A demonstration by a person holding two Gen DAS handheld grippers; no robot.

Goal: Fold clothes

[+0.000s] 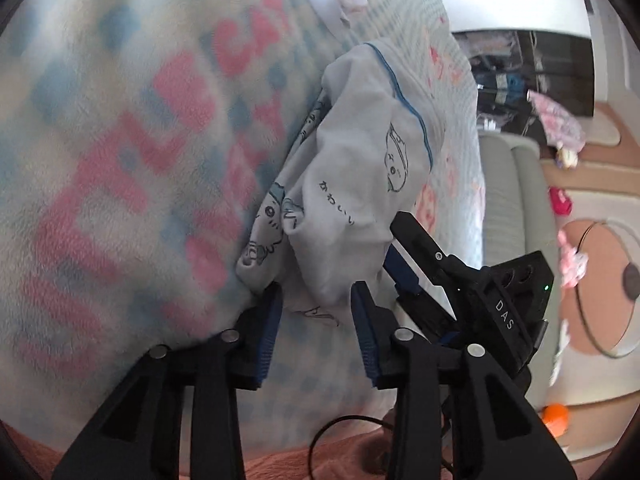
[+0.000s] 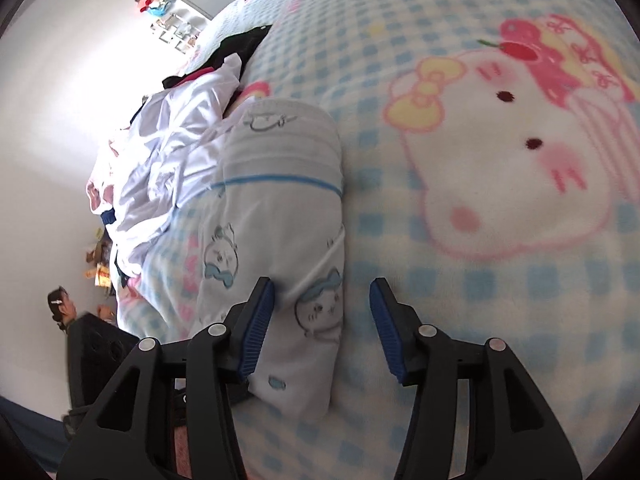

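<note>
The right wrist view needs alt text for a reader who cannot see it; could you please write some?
A pale cartoon-print garment lies folded on a blue-checked cat blanket, its near end between the open jaws of the right gripper. A heap of white clothes lies behind it.

Both wrist views close over blanket (image 1: 120,160)

Right tool (image 2: 322,320) over bed, jaws apart. Folded pale garment (image 2: 280,216) with cartoon prints and blue stripe lies between them, touching left pad. Checked cat-print blanket (image 2: 500,280) underneath. White clothes heap (image 2: 176,148) beyond.
</note>
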